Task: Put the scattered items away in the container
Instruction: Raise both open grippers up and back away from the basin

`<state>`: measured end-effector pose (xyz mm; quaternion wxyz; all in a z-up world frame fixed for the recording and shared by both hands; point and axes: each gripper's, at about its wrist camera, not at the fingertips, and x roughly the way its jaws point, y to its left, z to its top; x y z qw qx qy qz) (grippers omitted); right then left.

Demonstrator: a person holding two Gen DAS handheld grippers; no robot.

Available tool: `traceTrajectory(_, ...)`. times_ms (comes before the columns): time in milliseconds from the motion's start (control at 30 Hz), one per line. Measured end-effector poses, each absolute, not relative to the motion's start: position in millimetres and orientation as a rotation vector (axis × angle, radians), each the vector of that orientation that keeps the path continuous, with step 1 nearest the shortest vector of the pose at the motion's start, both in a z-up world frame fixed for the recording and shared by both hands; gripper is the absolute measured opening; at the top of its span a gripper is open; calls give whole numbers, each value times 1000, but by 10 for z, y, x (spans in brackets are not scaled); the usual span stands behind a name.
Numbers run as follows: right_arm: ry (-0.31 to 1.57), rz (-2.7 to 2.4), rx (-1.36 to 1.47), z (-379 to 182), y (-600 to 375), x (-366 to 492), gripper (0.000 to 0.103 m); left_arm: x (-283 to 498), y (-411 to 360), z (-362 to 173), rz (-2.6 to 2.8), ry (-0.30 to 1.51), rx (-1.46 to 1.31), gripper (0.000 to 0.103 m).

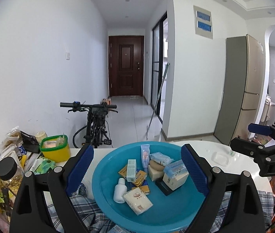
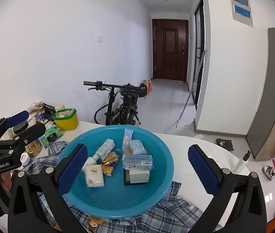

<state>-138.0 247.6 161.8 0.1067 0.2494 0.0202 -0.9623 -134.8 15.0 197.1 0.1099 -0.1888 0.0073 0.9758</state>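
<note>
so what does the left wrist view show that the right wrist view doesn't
Only the left wrist view: a clear soap dish on the white table.
Only the right wrist view: a spray bottle near the table edge and a shoe on the floor.
Both: the blue basin filled with toiletries, sitting on a plaid shirt, and a yellow tub.

Bright, even daylight; sharp centres, fisheye bending and dark corners.
</note>
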Motion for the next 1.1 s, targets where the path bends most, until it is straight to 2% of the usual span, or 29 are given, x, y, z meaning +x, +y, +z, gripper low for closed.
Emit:
traceTrajectory(167,66,-2853,658,1689,2481,-1160,103,-1057,73,2064,2851,-25,-517,94)
traceTrajectory(233,44,-2845,647,1722,2500,-1085,103,-949,53,2095,2859,-29,-495,103)
traceTrajectory(800,44,-2828,537,1821,2450,-364,103,-129,-173,2192,2882,-36,-344,103)
traceTrajectory(1100,38,-2826,507,1783,2461,-144,103,237,-143,2247,2892,24,-267,103)
